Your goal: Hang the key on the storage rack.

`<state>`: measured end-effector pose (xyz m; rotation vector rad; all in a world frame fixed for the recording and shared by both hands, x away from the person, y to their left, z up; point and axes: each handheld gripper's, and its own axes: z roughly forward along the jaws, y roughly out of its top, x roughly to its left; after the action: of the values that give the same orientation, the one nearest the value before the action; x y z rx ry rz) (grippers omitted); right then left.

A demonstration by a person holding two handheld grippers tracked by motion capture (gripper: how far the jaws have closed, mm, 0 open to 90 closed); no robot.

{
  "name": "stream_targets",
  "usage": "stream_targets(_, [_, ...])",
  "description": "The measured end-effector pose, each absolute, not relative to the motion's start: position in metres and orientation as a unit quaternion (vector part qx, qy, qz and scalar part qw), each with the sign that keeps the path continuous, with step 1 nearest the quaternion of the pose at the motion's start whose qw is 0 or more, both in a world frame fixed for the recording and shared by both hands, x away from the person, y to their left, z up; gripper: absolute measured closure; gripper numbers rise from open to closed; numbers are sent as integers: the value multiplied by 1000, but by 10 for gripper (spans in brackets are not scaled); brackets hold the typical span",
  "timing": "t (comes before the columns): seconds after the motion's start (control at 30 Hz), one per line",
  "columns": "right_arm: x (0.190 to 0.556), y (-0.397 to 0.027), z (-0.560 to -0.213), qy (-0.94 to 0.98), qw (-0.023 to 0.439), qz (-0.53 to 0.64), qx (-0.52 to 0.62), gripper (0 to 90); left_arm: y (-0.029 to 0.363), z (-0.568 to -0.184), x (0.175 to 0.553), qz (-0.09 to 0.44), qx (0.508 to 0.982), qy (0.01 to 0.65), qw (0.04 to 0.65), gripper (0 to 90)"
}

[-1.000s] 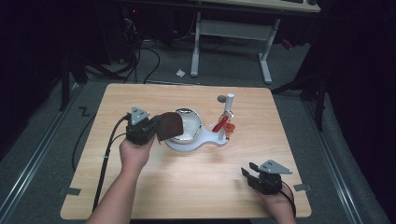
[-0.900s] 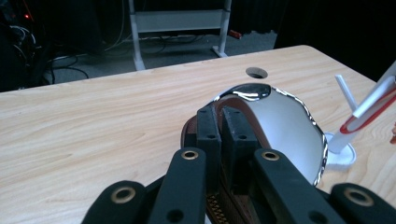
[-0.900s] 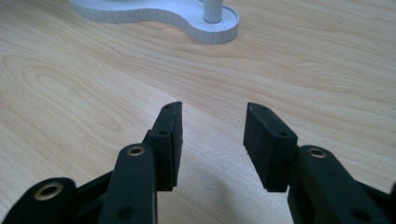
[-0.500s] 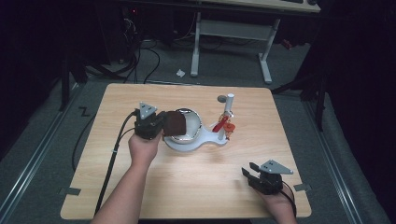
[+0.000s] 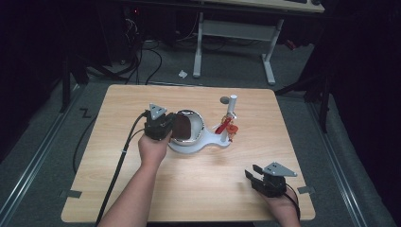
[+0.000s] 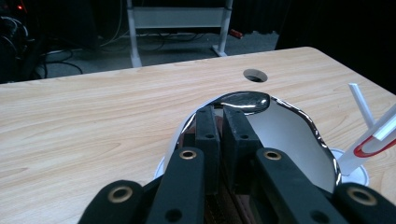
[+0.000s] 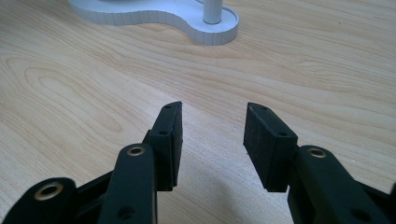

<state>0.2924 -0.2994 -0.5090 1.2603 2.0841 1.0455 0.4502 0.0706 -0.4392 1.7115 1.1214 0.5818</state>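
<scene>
Brown cloth [image 5: 182, 126] pinched between left gripper's [image 5: 166, 124] jaws.

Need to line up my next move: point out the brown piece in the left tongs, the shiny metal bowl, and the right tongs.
brown piece [image 5: 182, 126]: high view, its flat face inside the bowl.
shiny metal bowl [image 6: 299, 133]: left gripper view, inner wall.
right tongs [image 7: 212, 140]: right gripper view, midway between the open tips.
</scene>
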Motion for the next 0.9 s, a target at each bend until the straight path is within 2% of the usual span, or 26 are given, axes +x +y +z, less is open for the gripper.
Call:
stream_targets(0.3, [293,-300,-509,762,242,383,463,576,69,-437,450,237,698,457,499,781])
stream_targets(0.53, [294,-298,-510,762,241,383,463,576,70,-434,446,235,697,453,504,661])
stream_targets(0.9, [296,-298,-513,766,239,377,463,575,82,-428,426,245,696,437,514,526])
